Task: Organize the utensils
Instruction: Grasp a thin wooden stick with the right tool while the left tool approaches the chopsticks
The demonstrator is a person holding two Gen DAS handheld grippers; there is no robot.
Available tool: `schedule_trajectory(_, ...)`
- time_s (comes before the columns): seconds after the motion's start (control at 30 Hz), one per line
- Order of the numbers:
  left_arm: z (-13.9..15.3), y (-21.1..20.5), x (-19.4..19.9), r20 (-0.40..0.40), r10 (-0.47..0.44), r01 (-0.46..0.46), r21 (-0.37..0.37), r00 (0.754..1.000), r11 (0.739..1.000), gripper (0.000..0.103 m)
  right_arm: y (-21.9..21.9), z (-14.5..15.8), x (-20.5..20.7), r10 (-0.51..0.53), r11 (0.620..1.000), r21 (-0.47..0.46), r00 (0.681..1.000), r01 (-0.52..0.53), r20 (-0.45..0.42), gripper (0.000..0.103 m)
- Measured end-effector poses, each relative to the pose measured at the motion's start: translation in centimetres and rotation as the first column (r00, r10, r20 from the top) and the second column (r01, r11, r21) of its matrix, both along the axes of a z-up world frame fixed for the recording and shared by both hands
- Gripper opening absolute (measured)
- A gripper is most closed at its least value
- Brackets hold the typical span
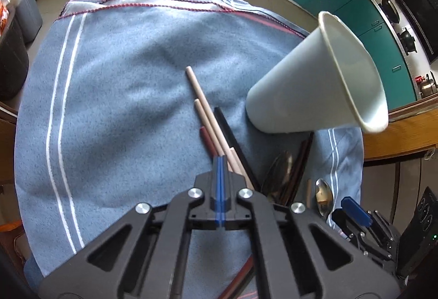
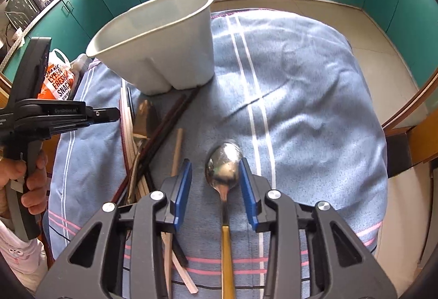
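Right claw [image 2: 215, 186] spread wide, astride the bowl of a metal spoon [image 2: 224, 167] with a gold handle; we see gaps on both sides, nothing grasped. Spoon lies flat on the blue striped cloth [image 2: 301, 107]. Ahead and left of this claw stands a white holder [image 2: 164, 52], mouth up, with a heap of chopsticks [image 2: 161, 132] at its foot. Left claw [image 1: 220, 167] clenched, pads together, low over pale and dark chopsticks [image 1: 205, 112]; whether it pinches one we cannot tell.
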State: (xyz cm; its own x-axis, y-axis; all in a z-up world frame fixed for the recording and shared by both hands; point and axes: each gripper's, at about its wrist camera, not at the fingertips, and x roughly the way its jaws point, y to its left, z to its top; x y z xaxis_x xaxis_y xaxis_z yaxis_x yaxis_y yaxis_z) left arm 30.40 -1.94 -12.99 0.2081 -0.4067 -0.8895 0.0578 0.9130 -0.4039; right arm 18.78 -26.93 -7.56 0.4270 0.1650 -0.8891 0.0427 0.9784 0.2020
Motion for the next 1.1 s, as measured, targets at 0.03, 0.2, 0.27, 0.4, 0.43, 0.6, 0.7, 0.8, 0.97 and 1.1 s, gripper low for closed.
schedule_trajectory(0.03, 0.0, -0.1, 0.2, -0.005, 0.005, -0.005, -0.001, 1.000, 1.000, 0.000, 0.0, 0.1, 0.2, -0.002, 1.000, 0.000, 1.000, 0.002, 0.001, 0.036)
schedule_trajectory(0.2, 0.3, -1.4, 0.7, 0.007, -0.007, 0.006, 0.040, 1.000, 0.999, 0.023, 0.7, -0.3, 0.1, -0.015, 1.000, -0.018, 1.000, 0.015, 0.002, 0.037)
schedule_trajectory(0.27, 0.6, -2.8, 1.0, 0.019, -0.018, 0.017, 0.067, 1.000, 0.998, 0.027, 0.4, -0.7, 0.2, -0.027, 0.999, -0.025, 1.000, 0.026, -0.006, 0.037)
schedule_trajectory(0.4, 1.1, -5.7, 1.8, 0.049, -0.047, 0.039, 0.151, 0.998, 0.988, 0.016, -0.6, -1.5, -0.3, -0.051, 0.998, -0.029, 0.998, 0.051, -0.020, 0.037)
schedule_trajectory(0.43, 1.1, -5.8, 1.9, 0.052, -0.048, 0.040, 0.140, 0.998, 0.989, 0.015, -0.8, -1.7, -0.4, -0.055, 0.998, -0.029, 0.998, 0.054, -0.023, 0.037)
schedule_trajectory(0.6, 2.3, -4.8, 1.9, 0.053, -0.056, 0.050, 0.108, 0.997, 0.993, 0.000, -1.5, -2.3, -0.7, -0.069, 0.997, -0.022, 0.997, 0.069, -0.027, 0.040)
schedule_trajectory(0.7, 2.7, -3.2, 1.7, 0.050, -0.023, 0.018, 0.101, 0.999, 0.995, 0.000, -1.4, -2.3, -0.6, -0.072, 0.997, -0.017, 0.997, 0.071, -0.028, 0.040)
schedule_trajectory(0.8, 3.8, -3.7, 0.7, 0.049, -0.048, 0.045, 0.075, 0.998, 0.996, 0.002, -0.4, -2.0, -0.2, -0.050, 0.999, -0.011, 0.999, 0.050, -0.021, 0.040)
schedule_trajectory(0.97, 4.7, -8.0, -1.4, 0.058, -0.180, 0.177, 0.054, 0.982, 0.983, 0.018, 1.9, -1.0, 1.0, 0.013, 0.999, 0.052, 1.000, -0.013, -0.004, 0.040)
schedule_trajectory(1.1, 5.0, -11.1, -2.7, 0.068, -0.243, 0.239, 0.055, 0.968, 0.969, 0.022, 4.5, -1.8, 3.0, 0.066, 0.996, 0.069, 0.997, -0.063, -0.043, 0.040)
